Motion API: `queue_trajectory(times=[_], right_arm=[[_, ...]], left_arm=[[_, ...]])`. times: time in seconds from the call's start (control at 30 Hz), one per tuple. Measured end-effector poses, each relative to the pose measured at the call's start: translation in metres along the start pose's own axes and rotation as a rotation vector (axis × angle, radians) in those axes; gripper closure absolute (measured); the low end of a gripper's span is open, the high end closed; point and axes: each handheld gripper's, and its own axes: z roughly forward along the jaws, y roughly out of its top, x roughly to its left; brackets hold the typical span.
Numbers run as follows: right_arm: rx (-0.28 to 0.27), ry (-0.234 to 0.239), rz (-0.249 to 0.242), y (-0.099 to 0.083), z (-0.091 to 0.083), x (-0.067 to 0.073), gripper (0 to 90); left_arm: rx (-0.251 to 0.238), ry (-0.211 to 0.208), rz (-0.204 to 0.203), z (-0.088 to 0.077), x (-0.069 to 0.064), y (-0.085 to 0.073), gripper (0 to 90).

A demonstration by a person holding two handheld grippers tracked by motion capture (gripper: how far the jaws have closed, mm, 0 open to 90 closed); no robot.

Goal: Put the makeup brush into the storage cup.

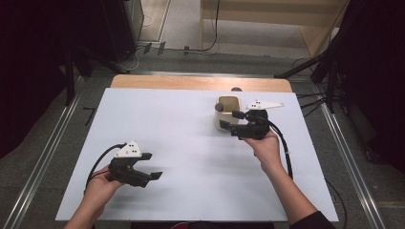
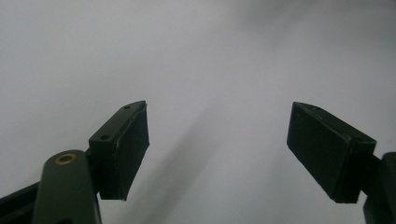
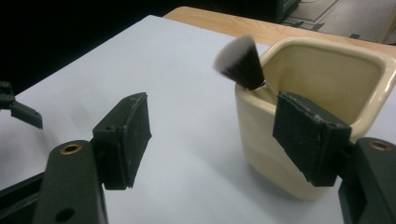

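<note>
Dim room, dark drapes at the sides, grey floor; a white tabletop (image 1: 191, 157) over a wooden table. One cream ceramic cup (image 3: 322, 107), squarish with rounded corners, stands on the far right part of the board. It looks heavy for its size, rigid, glazed and likely slick, chippable if knocked; the rim wall seems the best purchase, one pad inside and one outside. One makeup brush (image 3: 243, 63) leans in its near corner, bristles up: light, soft-tipped, handle hidden inside the cup. Right gripper (image 1: 229, 120) sits just beside the cup, jaws apart, clamping nothing. Left gripper (image 1: 150, 166), well apart at the near left, jaws apart over bare board. Two grippers, two hands.
</note>
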Motion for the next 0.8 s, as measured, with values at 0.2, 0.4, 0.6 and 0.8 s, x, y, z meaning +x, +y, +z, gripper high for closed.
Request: queue_trajectory(times=[0.2, 0.4, 0.6, 0.8], right_arm=[[0.019, 0.022, -0.024, -0.008, -0.001, 0.005, 28.8], [0.054, 0.049, -0.038, -0.017, 0.000, 0.011, 28.8], [0.067, 0.082, -0.059, -0.024, -0.003, 0.016, 28.7], [0.067, 0.113, -0.073, -0.030, -0.005, 0.020, 27.3]], left_arm=[[0.000, -0.001, 0.000, 0.000, 0.000, 0.000, 21.6], [0.000, -0.005, 0.000, 0.000, 0.000, 0.000, 21.6], [-0.001, -0.005, 0.000, 0.000, 0.000, 0.000, 21.6], [-0.001, -0.005, 0.001, 0.000, 0.000, 0.000, 21.6]])
